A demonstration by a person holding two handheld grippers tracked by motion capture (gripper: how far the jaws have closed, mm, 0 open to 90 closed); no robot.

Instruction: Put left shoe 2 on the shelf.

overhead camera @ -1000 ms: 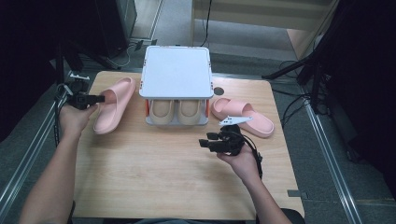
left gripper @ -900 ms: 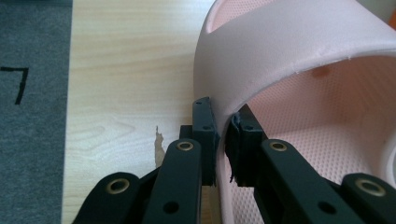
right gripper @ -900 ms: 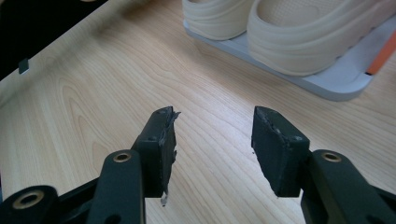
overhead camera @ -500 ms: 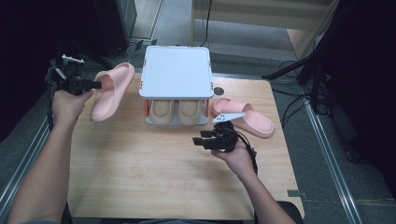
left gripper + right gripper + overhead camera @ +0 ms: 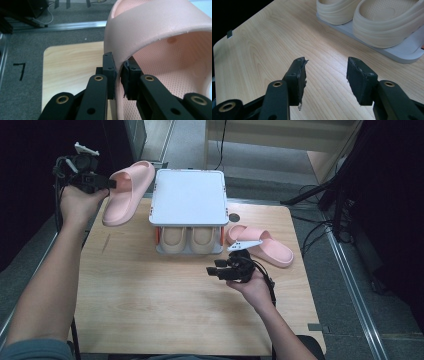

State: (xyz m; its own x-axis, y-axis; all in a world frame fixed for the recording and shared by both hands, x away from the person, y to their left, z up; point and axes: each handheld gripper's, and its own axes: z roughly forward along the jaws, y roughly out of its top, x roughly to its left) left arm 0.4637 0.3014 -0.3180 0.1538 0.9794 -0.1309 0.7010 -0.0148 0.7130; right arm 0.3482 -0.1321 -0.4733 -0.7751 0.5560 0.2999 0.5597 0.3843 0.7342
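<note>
Item: pink slipper [image 5: 127,191], foam, light, soft, flexible; held aloft at far left beside the white rack [image 5: 189,197]. Left gripper [image 5: 119,75] pinches its strap edge, the best hold. Right gripper [image 5: 325,72] gapes wide, empty, above the table [image 5: 150,310]. No legible branding.

Pink slipper [image 5: 160,37] matt foam (dimpled footbed); table [image 5: 150,310] wood.

left claw [image 5: 111,183]: raised, jaws clamped, arm outstretched | right claw [image 5: 214,270]: low, jaws apart, pointing left
</note>
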